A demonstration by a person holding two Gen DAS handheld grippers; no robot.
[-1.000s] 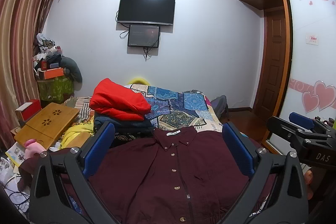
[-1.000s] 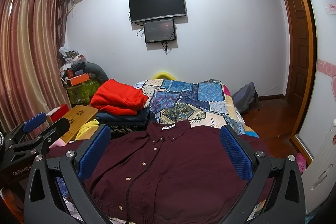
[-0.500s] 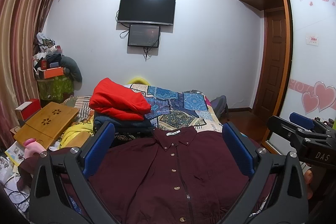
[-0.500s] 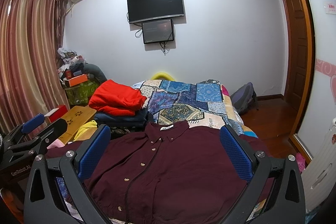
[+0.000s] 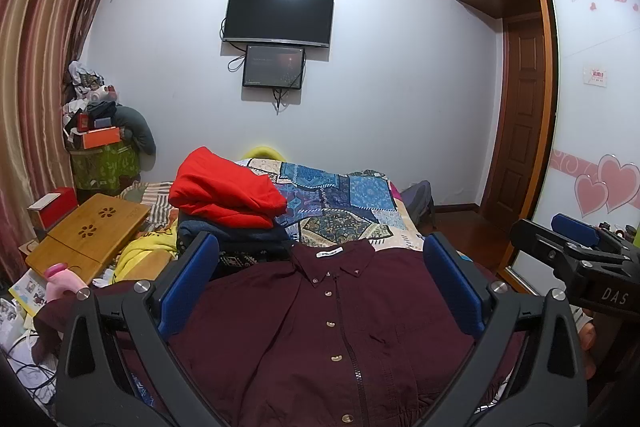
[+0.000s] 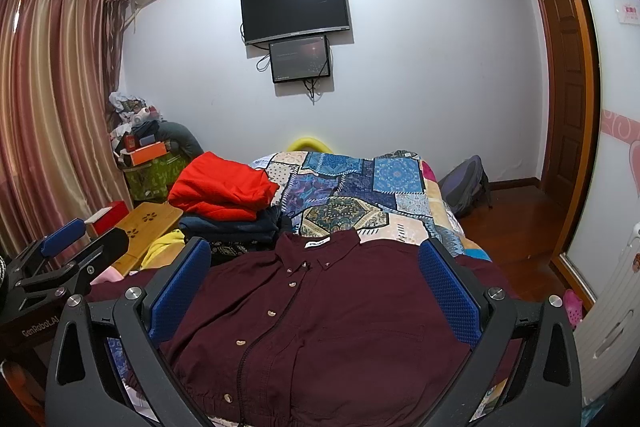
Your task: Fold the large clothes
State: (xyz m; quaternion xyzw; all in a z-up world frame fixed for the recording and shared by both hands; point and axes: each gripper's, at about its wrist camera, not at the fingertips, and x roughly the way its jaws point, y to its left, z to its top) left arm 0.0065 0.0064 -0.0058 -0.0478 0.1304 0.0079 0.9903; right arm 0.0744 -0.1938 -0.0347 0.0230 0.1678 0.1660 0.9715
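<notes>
On the patchwork bedspread (image 5: pixel 340 195), a maroon button-front shirt (image 5: pixel 340 327) is lying flat, collar far, its white neck label (image 5: pixel 329 252) too small to read. Left gripper (image 5: pixel 320 291) and right gripper (image 6: pixel 316 291) are hovering above it, blue-padded jaws spread wide, clamping nothing. Lettering "DAS" is showing on the right gripper's body, "GenRobot.AI" on the left's. A red folded garment (image 5: pixel 224 191) is topping dark ones beyond.

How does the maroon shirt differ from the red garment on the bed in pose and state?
The maroon shirt lies spread flat, buttoned, collar away from the camera; the red garment is folded into a bundle. The maroon shirt rests directly on the patchwork bedspread; the red garment tops a stack of dark clothes. Neither is gripped.
</notes>
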